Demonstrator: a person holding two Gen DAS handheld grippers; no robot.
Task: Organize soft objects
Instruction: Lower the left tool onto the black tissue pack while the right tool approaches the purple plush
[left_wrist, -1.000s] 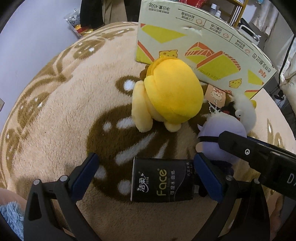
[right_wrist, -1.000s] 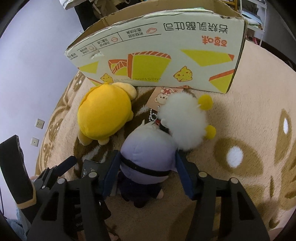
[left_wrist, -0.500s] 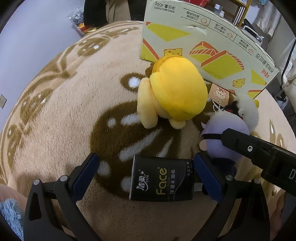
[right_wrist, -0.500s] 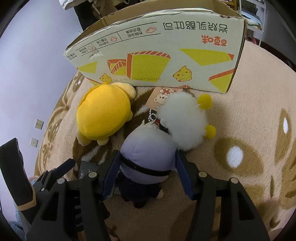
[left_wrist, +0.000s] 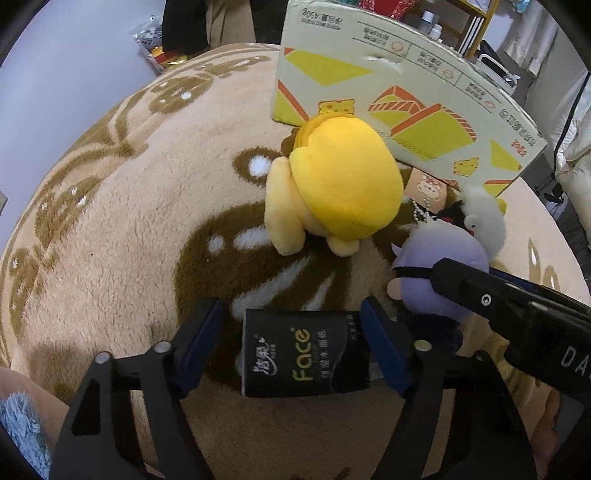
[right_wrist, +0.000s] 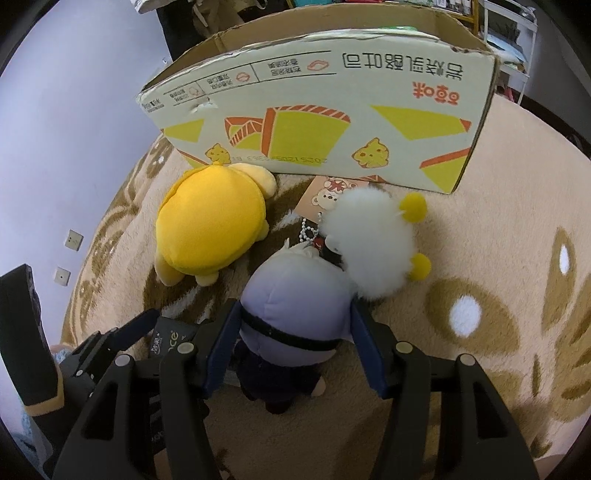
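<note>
A black tissue pack (left_wrist: 304, 354) marked "Face" lies on the rug between the fingers of my left gripper (left_wrist: 295, 347); the right finger touches it, and a gap shows at the left finger. My right gripper (right_wrist: 295, 343) straddles a purple plush doll (right_wrist: 295, 299), its fingers close against both sides. A yellow plush (right_wrist: 210, 236) and a white fluffy keychain plush (right_wrist: 373, 243) lie just beyond, in front of a cardboard box (right_wrist: 332, 110). The yellow plush (left_wrist: 343, 192), doll (left_wrist: 439, 273) and box (left_wrist: 406, 96) also show in the left wrist view.
Everything lies on a beige and brown patterned rug (left_wrist: 110, 221). A paper tag with a bead chain (right_wrist: 325, 195) lies by the box. A wall (right_wrist: 74, 110) stands to the left; shelves and furniture stand behind the box.
My left gripper has narrowed around the tissue pack and shifted slightly. My right gripper has closed in a little on the purple doll.
</note>
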